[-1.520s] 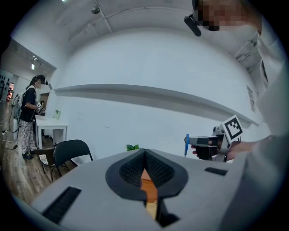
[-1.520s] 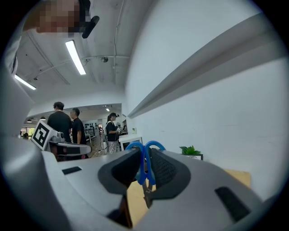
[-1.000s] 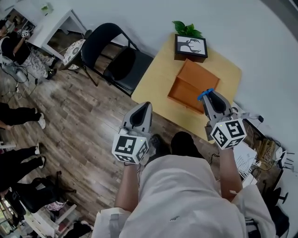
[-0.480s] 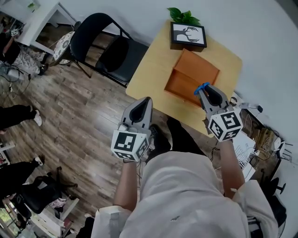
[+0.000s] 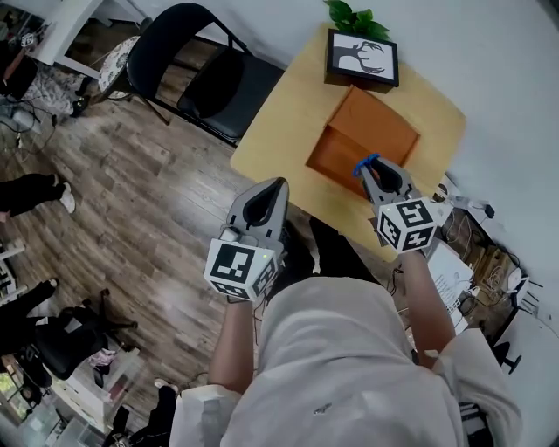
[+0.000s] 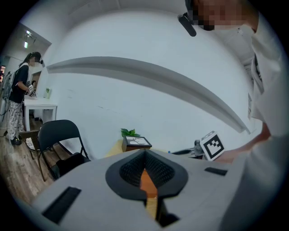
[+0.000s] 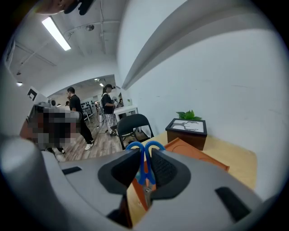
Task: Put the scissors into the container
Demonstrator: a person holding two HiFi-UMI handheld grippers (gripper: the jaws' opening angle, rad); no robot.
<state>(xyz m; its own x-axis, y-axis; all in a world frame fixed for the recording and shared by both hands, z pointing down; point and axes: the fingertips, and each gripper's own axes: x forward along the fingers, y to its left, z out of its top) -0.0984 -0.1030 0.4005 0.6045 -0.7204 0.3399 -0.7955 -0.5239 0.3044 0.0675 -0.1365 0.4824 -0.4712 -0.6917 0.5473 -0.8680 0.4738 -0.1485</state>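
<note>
My right gripper (image 5: 370, 170) is shut on the blue-handled scissors (image 5: 364, 163), held over the near edge of the orange open container (image 5: 367, 131) on the wooden table (image 5: 288, 131). In the right gripper view the scissors (image 7: 144, 160) stand upright between the pads, handles up, with the container (image 7: 194, 152) just ahead. My left gripper (image 5: 265, 199) hangs over the floor at the table's near side, jaws together and nothing in them. In the left gripper view its jaws (image 6: 146, 180) are closed.
A dark box with a framed deer picture (image 5: 362, 57) and a green plant (image 5: 354, 15) stands at the table's far edge. A black folding chair (image 5: 205, 74) sits left of the table. Cables and papers (image 5: 463, 262) lie right. People stand at the left.
The right gripper carried the scissors a little left and forward, onto the container's near edge. The view shifted closer to the table. The left gripper stayed about where it was.
</note>
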